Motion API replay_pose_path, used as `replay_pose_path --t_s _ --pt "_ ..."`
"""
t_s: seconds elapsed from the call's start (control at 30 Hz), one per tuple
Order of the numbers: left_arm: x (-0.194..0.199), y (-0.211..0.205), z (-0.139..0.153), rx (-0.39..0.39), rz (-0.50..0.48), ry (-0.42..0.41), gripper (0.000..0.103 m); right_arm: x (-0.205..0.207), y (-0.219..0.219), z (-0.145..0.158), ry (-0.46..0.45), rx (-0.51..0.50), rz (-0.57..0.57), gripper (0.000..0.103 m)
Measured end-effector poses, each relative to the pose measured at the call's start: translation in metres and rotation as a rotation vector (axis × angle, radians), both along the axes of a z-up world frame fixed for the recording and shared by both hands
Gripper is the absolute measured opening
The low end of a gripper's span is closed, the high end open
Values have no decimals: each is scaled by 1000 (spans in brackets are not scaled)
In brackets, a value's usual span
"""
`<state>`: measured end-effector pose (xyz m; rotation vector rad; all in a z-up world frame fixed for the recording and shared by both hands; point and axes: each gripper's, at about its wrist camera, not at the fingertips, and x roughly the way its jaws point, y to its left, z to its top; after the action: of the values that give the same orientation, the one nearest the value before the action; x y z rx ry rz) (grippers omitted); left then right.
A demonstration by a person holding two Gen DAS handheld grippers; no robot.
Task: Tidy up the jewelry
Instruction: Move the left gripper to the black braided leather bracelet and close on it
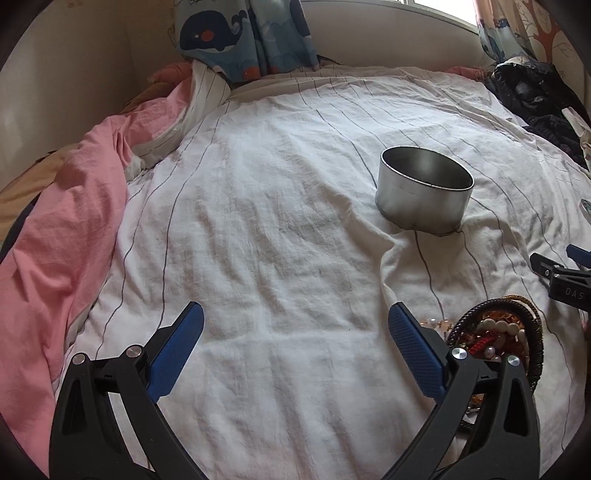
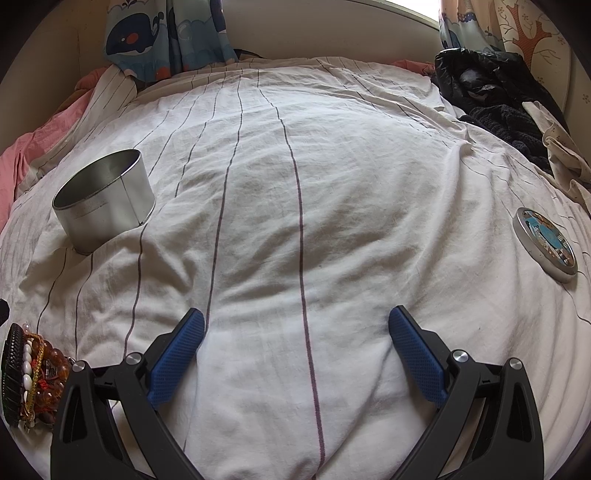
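Both jaws apart, empty. Swing left gripper [image 1: 295, 332] right of its jaws to beads [image 1: 496, 332]; pinch one strand, carry ahead to tin [image 1: 424, 192].

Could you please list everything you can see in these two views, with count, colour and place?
Tin: one, silver, open, standing on the bed.
Lid: one, silver with a blue picture, flat on the sheet, far right.
Basket: one, dark woven, holding a heap of jewelry in amber, white and red, near the left gripper.
Sheet: one, white with thin dark stripes, covering the bed.
Blanket: one, pink, left edge.
Curtain: one, blue with whales, at the head.
Clothes: one pile, black, far right.
Left gripper: open, empty.
Right gripper: open, empty.
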<state>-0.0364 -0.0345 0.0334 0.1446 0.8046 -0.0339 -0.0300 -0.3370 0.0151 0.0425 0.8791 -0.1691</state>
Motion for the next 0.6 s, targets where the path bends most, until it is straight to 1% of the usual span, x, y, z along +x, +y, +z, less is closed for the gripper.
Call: replay_pose_path --t_s 0.07,0.17,0.33,0.4,0.47,0.53,0.6 --pt "-6 0 4 -20 10 -17 97 1 0 1 9 -3 1 96" --pt "-16 -4 8 -30 5 -39 97 -1 1 2 14 3 8 96" --pt "-40 -14 15 -47 -37 -73 97 -18 9 13 -22 54 59 96" --pt "-49 -17 17 -67 -76 -71 97 -28 16 19 -39 52 87 96" --pt "-61 -25 20 -72 -134 -93 97 -37 23 21 -49 38 107 96" --pt "-73 -38 22 -45 -193 -120 97 -42 27 20 -43 35 117 96" --pt "-79 -51 19 -14 -247 -127 97 -44 29 18 -40 33 119 96"
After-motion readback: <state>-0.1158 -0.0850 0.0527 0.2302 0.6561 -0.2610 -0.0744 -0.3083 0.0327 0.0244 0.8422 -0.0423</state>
